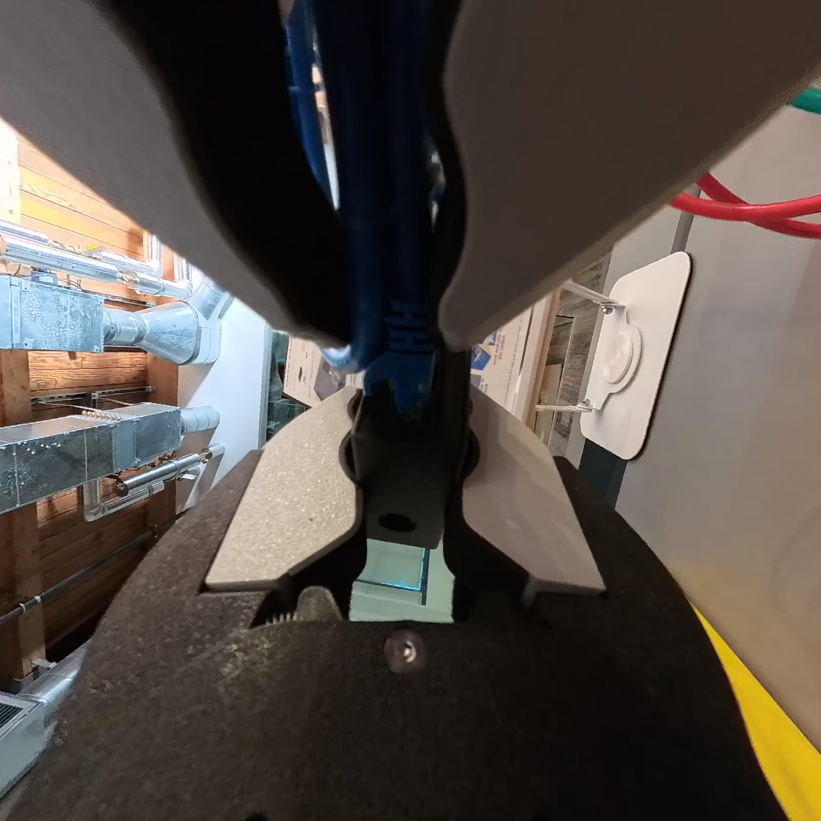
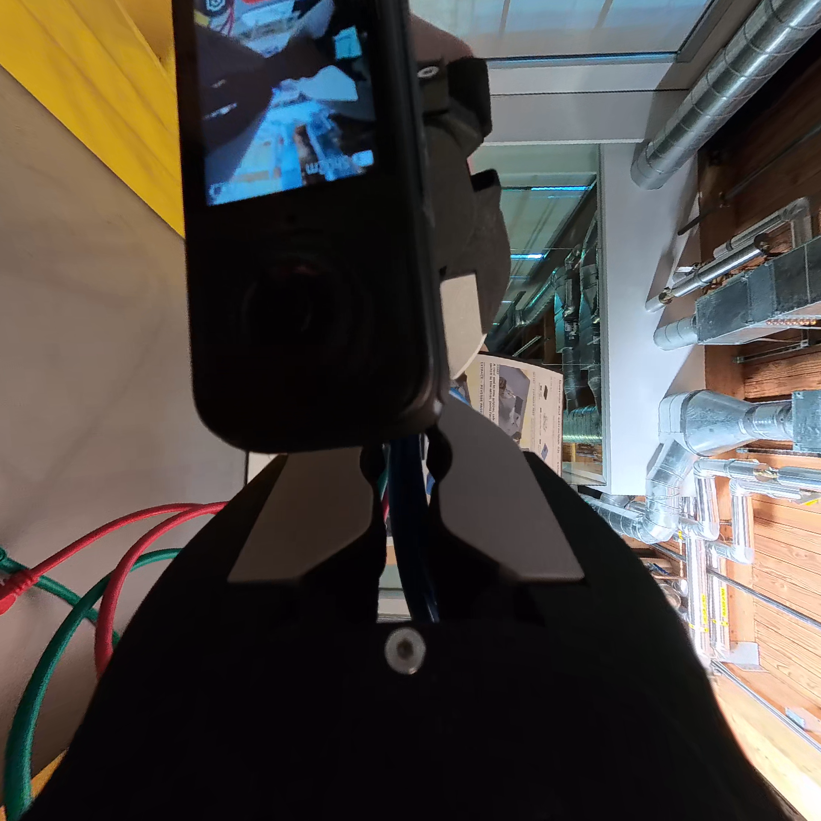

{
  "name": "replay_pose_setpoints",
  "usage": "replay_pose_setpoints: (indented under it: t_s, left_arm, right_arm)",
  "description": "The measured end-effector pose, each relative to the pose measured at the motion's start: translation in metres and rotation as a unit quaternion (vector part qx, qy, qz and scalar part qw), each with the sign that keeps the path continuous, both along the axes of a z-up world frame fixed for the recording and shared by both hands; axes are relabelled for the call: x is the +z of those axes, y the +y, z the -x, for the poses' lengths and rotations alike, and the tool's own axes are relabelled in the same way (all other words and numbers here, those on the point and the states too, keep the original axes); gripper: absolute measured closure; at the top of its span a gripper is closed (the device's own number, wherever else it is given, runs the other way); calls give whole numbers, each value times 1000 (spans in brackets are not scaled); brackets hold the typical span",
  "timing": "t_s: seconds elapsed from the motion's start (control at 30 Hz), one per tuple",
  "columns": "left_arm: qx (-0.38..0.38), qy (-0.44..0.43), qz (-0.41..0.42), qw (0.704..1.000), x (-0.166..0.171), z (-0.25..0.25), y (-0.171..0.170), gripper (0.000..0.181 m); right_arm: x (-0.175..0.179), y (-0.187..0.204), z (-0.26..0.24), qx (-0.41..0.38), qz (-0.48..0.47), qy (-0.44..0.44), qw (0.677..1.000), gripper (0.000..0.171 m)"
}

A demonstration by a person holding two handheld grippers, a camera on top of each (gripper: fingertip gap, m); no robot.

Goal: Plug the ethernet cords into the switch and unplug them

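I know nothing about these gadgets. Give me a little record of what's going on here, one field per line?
Left gripper: closed near a blue ethernet plug
Right gripper: closed around the blue cord
Facing each other: the left gripper's camera fills the right wrist view
Other cords: red cable and green cable, lying loose
Switch: not visible

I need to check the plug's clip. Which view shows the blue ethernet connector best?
The left wrist view: the blue ethernet connector sits centred, boot and tip visible, at the far tool's fingertips. The right wrist view shows only the blue cord running through the tool; a camera body blocks the rest.
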State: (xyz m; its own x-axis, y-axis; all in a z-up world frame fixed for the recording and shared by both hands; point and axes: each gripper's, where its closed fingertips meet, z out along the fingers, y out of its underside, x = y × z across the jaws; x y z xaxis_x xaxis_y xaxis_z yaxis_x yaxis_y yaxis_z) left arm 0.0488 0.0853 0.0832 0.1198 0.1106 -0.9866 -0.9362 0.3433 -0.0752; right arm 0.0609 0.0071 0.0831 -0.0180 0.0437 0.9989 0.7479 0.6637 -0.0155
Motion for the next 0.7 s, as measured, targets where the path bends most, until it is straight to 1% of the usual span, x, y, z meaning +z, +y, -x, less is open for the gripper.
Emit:
replay_pose_setpoints:
  t_s: [0.13,0.2,0.47,0.7]
  left_arm:
    - [-6,4,16,1000,-4,1,6,143]
    - [-15,-2,23,1000,-3,2,6,143]
    - [-30,5,21,999,2,0,-2,143]
    - [-72,8,37,997,-1,-9,-11,144]
  right_arm:
    - [-2,5,0,5,0,-3,1000,155]
    - [0,5,2,13,-31,-9,999,155]
    - [4,-3,0,36,-44,-7,998,154]
    - [5,-8,-4,65,-12,4,998,155]
